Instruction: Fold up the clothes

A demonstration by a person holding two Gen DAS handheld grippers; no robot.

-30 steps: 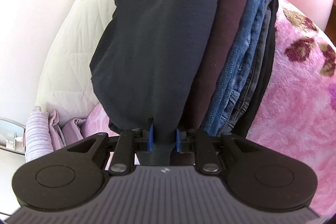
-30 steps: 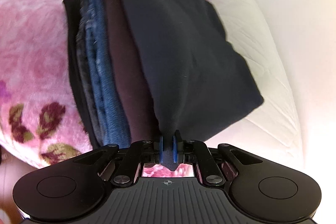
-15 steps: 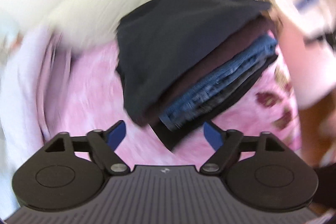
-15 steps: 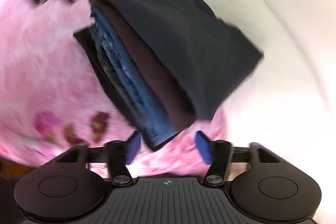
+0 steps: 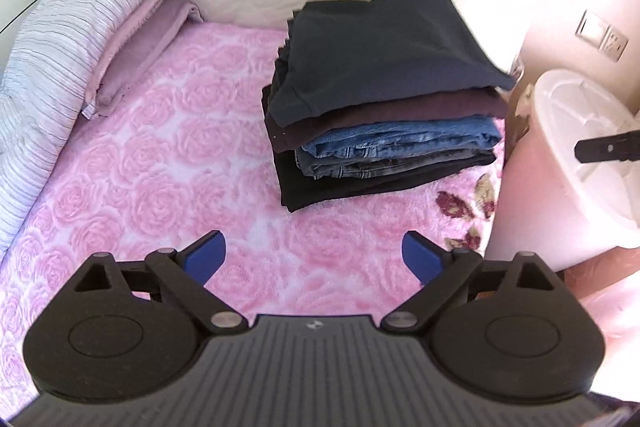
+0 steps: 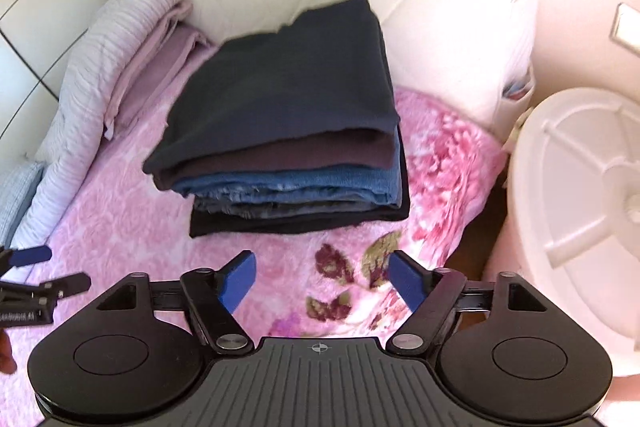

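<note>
Since a second ago both claws have let go of the navy garment [image 5: 384,47] and backed off.

Left wrist view: left claw [image 5: 314,259] spread, empty; folded stack [image 5: 380,155] ahead on the bed [image 5: 160,167].

Right wrist view: right claw [image 6: 320,285] spread, empty. Navy top layer overhangs left of the stack; risk: a nudge slides it off.

1. The right tool [image 6: 322,281] hangs wide apart and empty over a pink floral blanket [image 6: 120,227].
2. A folded stack [image 6: 288,147], navy garment [image 6: 288,83] on top, rests on the bed.
3. The left tool [image 6: 28,267] shows at the left edge.
4. A white tub [image 6: 580,195] stands just beside the bed, right.
</note>
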